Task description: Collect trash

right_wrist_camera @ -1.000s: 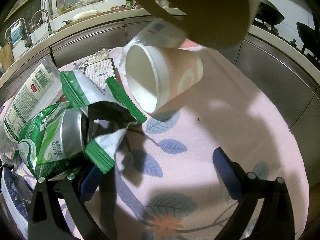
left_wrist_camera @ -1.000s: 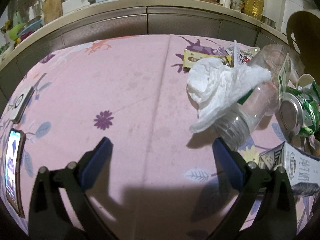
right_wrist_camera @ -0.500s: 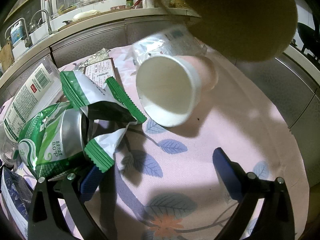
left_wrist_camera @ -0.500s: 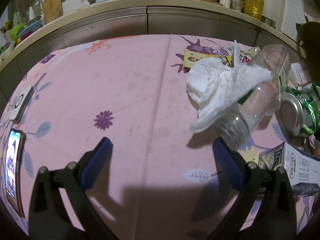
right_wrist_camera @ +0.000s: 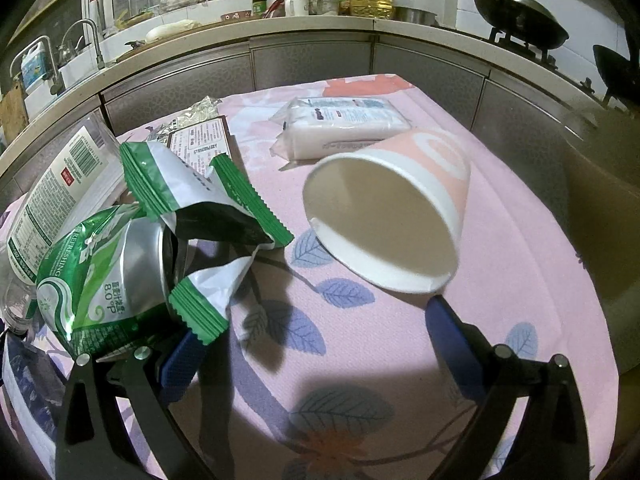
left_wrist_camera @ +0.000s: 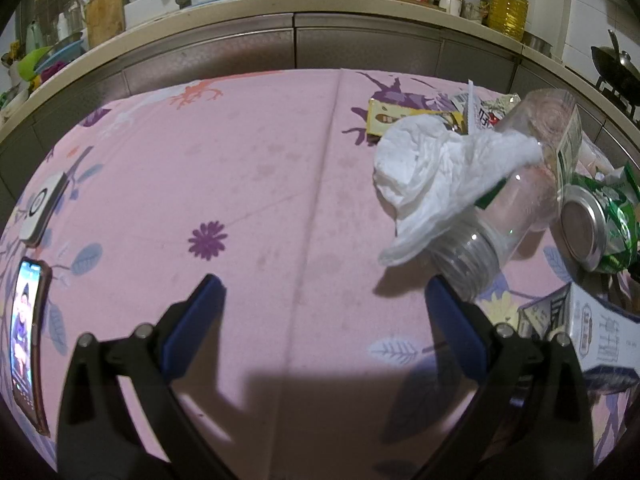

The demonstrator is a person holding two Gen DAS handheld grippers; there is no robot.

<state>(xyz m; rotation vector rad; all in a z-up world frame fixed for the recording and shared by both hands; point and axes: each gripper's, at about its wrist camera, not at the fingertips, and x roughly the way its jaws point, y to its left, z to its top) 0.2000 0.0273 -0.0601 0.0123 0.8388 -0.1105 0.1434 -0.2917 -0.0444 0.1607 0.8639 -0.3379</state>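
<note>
Nearby, paper cup (right_wrist_camera: pixel 396 220) tipped over, green wrapper (right_wrist_camera: pixel 200 196) beside, both tongs (left_wrist_camera: pixel 320 304) (right_wrist_camera: pixel 312 328) released.

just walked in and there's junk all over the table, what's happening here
A person holds a gripper in each hand over a pink tablecloth strewn with trash. The right gripper is open in front of a paper cup lying on its side, beside a green wrapper and a crushed can. The left gripper is open near a tissue draped on a plastic bottle. Nothing is gripped.

The cloth (left_wrist_camera: pixel 248 184) is pink with purple flowers and blue leaves. The paper cup (right_wrist_camera: pixel 404 216) is peach with white bands, the can (right_wrist_camera: pixel 100 276) green and silver, the tissue (left_wrist_camera: pixel 432 184) white.
</note>
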